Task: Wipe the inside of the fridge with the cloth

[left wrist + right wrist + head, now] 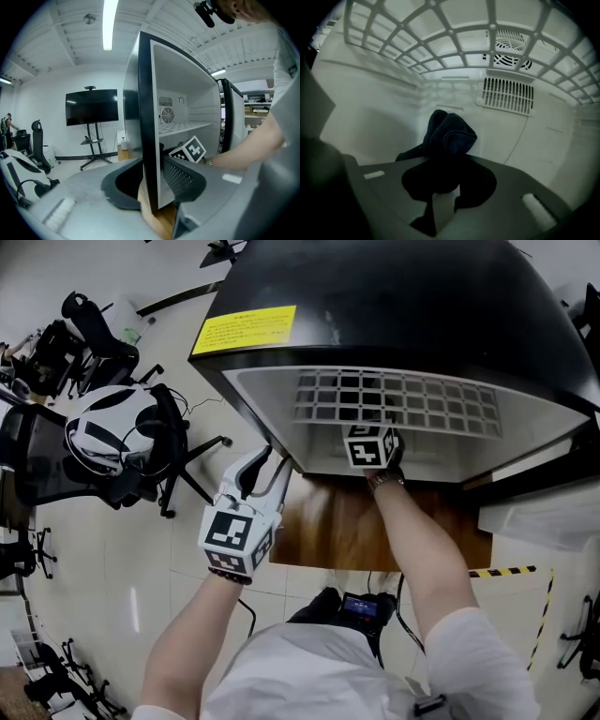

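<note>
The black fridge (394, 306) stands open with its white inside facing me. My left gripper (267, 470) is clamped on the front edge of the fridge's left wall (146, 117), one jaw outside and one inside. In the left gripper view that gripper (151, 185) straddles the wall. My right gripper (440, 187) is inside the fridge under the white wire shelf (440, 42), shut on a bunched dark blue denim cloth (450, 136) that sticks out toward the white back wall. Its marker cube (373, 446) shows below the shelf (403, 399).
The fridge sits on a wooden stand (347, 531). Its door (229, 117) hangs open at the right. A round fan vent (508, 49) and a slotted grille (508, 96) are on the back wall. Office chairs (122, 442) stand at the left, and a TV on a stand (92, 107) beyond.
</note>
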